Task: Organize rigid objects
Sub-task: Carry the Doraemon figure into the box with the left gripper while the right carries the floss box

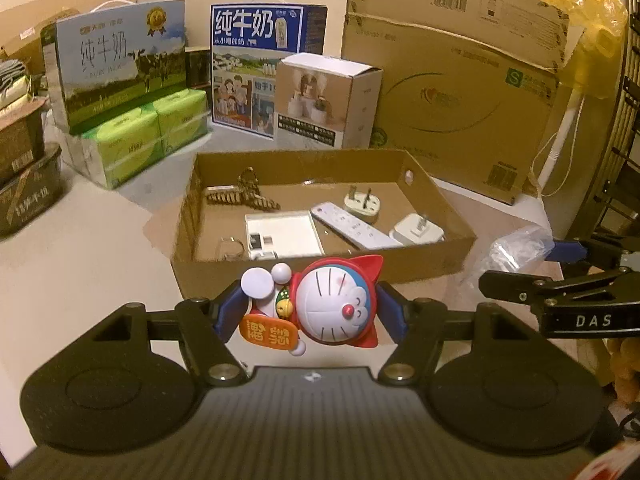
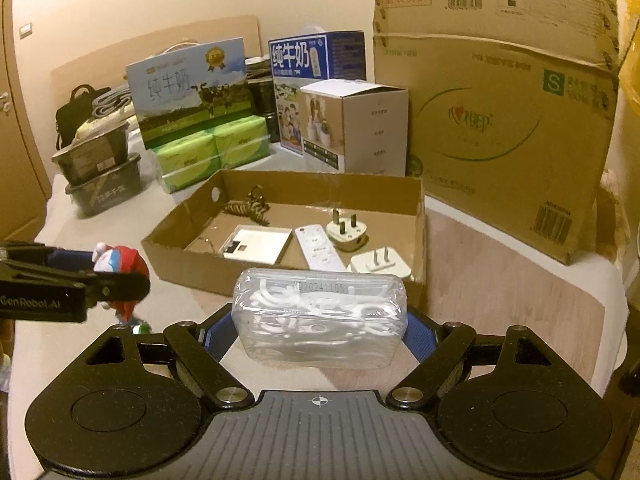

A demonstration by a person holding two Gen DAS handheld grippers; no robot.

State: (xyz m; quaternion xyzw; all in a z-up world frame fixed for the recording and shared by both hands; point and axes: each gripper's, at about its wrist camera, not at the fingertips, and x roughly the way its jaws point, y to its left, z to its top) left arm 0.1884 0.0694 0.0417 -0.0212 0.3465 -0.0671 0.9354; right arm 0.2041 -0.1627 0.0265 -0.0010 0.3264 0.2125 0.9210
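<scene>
My left gripper (image 1: 310, 312) is shut on a red, white and blue cat figurine (image 1: 320, 304), held above the table just short of the cardboard tray (image 1: 320, 268). My right gripper (image 2: 320, 330) is shut on a clear plastic box of white floss picks (image 2: 320, 316), also lifted in front of the tray (image 2: 180, 256). Inside the tray lie a white flat box (image 1: 284, 234), a white remote (image 1: 352, 226), a round plug adapter (image 1: 362, 202), a white charger (image 1: 418, 230) and a wooden model (image 1: 244, 194). The figurine (image 2: 120, 268) appears at the left of the right wrist view.
Milk cartons (image 1: 116, 76), green tissue packs (image 1: 148, 136), a small white carton (image 1: 328, 100) and a large cardboard box (image 1: 460, 92) stand behind the tray. Dark containers (image 1: 24, 184) sit at far left. A white cable (image 1: 560, 148) hangs at right.
</scene>
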